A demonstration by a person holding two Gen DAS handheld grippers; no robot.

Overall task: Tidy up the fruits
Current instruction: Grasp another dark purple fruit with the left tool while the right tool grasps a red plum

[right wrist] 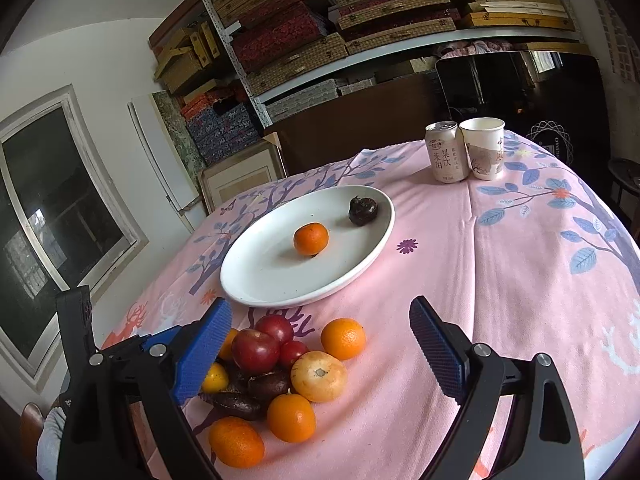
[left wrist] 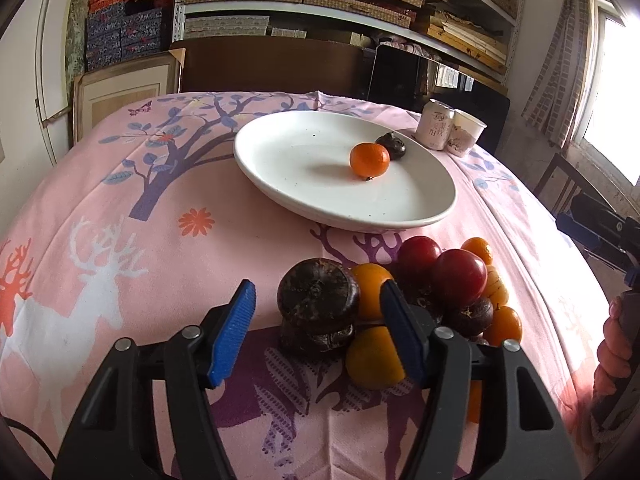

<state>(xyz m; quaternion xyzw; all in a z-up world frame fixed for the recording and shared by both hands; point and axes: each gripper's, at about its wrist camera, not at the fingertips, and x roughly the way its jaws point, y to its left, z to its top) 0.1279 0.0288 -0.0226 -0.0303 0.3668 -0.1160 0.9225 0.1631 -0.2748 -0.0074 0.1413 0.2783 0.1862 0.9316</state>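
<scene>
White plate (left wrist: 280,184), far centre of desk (left wrist: 120,208): one tangerine (left wrist: 369,160), one water chestnut (left wrist: 391,145) already sorted; near fruit pile (right wrist: 276,376) awaits, left tongs (left wrist: 318,330) wide open, empty, straddling dark chestnut (left wrist: 318,298) for pickup; right tongs (right wrist: 320,354) open, empty, over pile.

A pink tablecloth (right wrist: 500,280) printed with deer and blue-leafed trees covered the table. At its far edge a drink can (right wrist: 446,152) stood upright, touching a white paper cup (right wrist: 484,148) beside it. Behind them, metal shelves (right wrist: 360,56) were stacked with woven and patterned boxes (right wrist: 280,28). A framed window (right wrist: 52,216) sat in the white wall.
</scene>
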